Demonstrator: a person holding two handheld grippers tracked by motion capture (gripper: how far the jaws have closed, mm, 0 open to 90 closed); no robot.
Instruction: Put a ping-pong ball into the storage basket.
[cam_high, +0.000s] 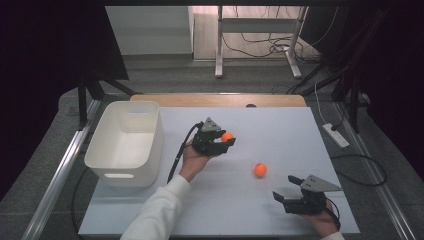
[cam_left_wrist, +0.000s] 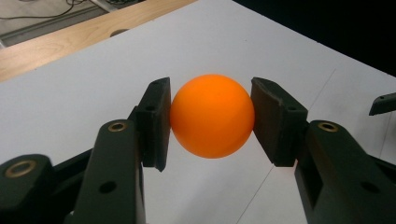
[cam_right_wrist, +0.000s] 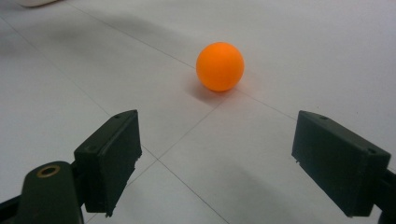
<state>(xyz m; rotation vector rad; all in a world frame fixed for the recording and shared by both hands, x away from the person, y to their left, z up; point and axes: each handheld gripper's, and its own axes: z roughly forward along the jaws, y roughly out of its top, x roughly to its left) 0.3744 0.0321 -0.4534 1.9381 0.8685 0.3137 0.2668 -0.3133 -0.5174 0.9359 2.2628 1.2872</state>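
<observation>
From up high, I see the left gripper (cam_high: 216, 140) squeezing one orange ball (cam_high: 227, 136) above the white table (cam_high: 280, 125). The white bin (cam_high: 125, 142) sits to its left, close by. A second ball (cam_high: 260, 170) lies on the table, nearer the right gripper (cam_high: 289, 193).

In the left gripper view, both jaws press tight on the held ball (cam_left_wrist: 212, 115).

In the right gripper view, the jaws stand wide apart, and the loose ball (cam_right_wrist: 220, 66) lies straight ahead, untouched.

Two balls, one bin.
</observation>
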